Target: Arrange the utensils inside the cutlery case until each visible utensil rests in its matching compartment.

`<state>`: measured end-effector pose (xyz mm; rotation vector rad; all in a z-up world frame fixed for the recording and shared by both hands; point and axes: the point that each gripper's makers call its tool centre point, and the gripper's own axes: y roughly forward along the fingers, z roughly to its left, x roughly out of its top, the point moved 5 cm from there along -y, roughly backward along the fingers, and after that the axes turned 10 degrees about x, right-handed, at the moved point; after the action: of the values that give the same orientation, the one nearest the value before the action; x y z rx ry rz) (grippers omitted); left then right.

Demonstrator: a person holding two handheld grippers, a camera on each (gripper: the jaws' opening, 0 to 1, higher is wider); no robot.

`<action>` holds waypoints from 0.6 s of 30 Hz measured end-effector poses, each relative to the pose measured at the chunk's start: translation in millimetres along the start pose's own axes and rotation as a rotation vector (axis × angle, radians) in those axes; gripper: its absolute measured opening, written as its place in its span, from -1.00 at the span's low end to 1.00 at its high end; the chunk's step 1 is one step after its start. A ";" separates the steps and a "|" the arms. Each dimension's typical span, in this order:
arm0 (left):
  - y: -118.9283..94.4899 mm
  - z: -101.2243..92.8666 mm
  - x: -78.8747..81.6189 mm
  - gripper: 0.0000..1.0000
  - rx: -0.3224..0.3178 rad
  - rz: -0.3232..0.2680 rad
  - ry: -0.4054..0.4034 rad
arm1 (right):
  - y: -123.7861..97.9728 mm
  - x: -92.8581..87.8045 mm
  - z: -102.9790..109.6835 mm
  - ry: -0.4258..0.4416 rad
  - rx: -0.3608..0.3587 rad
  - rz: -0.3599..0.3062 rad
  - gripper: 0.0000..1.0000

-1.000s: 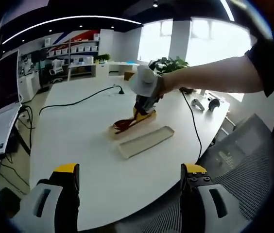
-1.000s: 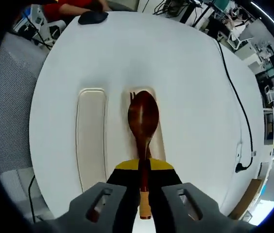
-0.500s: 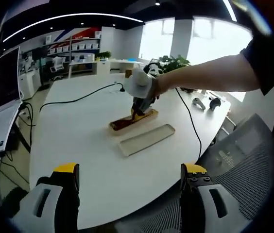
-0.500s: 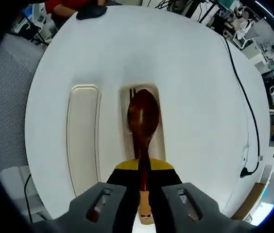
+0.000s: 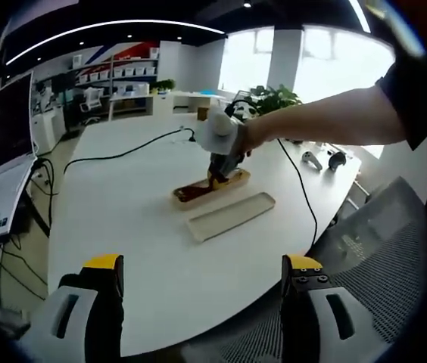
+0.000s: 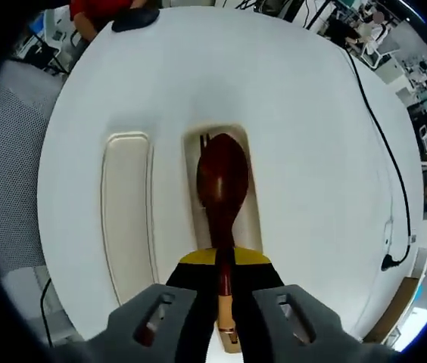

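Holding a dark wooden spoon [image 6: 222, 181] by its thin handle, your right gripper [image 6: 224, 283] is clenched on it over the open case [image 6: 251, 215]. Something dark [image 6: 205, 141] peeks out past the spoon's round bowl; you cannot tell what it is. The flat cream lid [image 6: 126, 219] lies just beside the case on the smooth white table [image 6: 297, 98]. A black cable [image 6: 376, 162] runs across the table, well apart. Your left gripper [image 5: 198, 274] hangs back near the table's edge with its jaws spread wide, holding nothing. No writing can be read.
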<state>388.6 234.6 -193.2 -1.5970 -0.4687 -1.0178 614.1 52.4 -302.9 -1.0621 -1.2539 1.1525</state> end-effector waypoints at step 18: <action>-0.5 0.1 3.2 0.77 -0.001 -0.020 -0.004 | 3.3 7.1 26.2 0.096 0.082 -0.023 -0.97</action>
<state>389.9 234.2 -190.3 -1.5978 -0.4875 -1.0301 587.7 59.1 -304.0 -1.0273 -1.1316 1.1135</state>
